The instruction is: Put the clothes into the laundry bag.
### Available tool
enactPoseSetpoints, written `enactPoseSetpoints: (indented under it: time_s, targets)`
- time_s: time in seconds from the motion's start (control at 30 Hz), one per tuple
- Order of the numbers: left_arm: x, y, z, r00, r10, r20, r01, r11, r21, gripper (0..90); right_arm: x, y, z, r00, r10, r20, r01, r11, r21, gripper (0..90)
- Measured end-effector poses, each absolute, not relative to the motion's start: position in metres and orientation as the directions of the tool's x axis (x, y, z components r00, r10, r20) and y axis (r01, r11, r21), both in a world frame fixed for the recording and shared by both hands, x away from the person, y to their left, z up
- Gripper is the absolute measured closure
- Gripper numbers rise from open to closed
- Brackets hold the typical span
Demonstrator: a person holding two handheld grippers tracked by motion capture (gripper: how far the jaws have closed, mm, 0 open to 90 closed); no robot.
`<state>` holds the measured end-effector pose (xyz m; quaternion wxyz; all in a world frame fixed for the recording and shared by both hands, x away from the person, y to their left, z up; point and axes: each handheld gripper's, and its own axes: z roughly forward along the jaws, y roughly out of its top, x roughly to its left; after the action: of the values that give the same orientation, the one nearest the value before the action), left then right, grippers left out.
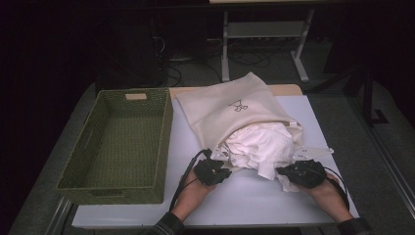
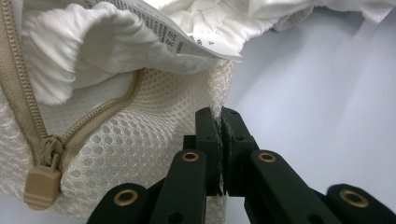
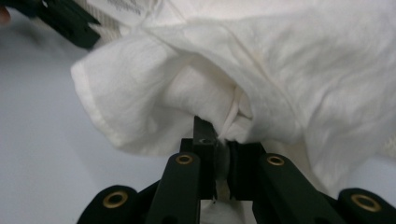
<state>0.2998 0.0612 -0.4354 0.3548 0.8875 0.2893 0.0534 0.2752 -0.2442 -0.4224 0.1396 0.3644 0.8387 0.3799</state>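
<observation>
A cream zip laundry bag (image 1: 230,105) lies on the white table, its open mouth toward me, with white clothes (image 1: 262,147) spilling out. My left gripper (image 1: 218,171) is at the mouth's left corner. In the left gripper view it (image 2: 219,114) is shut on the edge of the bag's mesh lining (image 2: 140,140), beside the tan zipper pull (image 2: 42,184) and a printed care label (image 2: 177,32). At the mouth's right side, my right gripper (image 1: 286,172) is shut on a fold of the white cloth (image 3: 280,70), pinched between its jaws (image 3: 218,133).
A green woven basket (image 1: 164,147) stands to the left of the bag, with nothing inside. The table's front edge runs just under both hands. A desk frame and cables sit on the dark floor behind the table.
</observation>
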Motion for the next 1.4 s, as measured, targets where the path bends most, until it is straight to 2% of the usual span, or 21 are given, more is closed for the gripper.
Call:
enactPoseSetpoints:
  time_s: [0.3,0.73,1.4]
  targets:
    - [0.297,0.061,-0.438,0.829,0.546,-0.119,0.479,-0.586,0.653,87.0,0.297,-0.233,-0.41,-0.698,0.716,0.027,0.459,0.418,0.784,83.6]
    - [0.297,0.062,-0.438,0.83,0.544,-0.12,0.481,-0.59,0.649,87.0,0.331,-0.214,-0.415,-0.685,0.729,-0.007,0.463,0.442,0.768,83.6]
    - [0.298,0.063,-0.439,0.83,0.541,-0.134,0.488,-0.589,0.644,86.8,0.38,-0.202,-0.423,-0.617,0.787,-0.008,0.492,0.394,0.776,83.3]
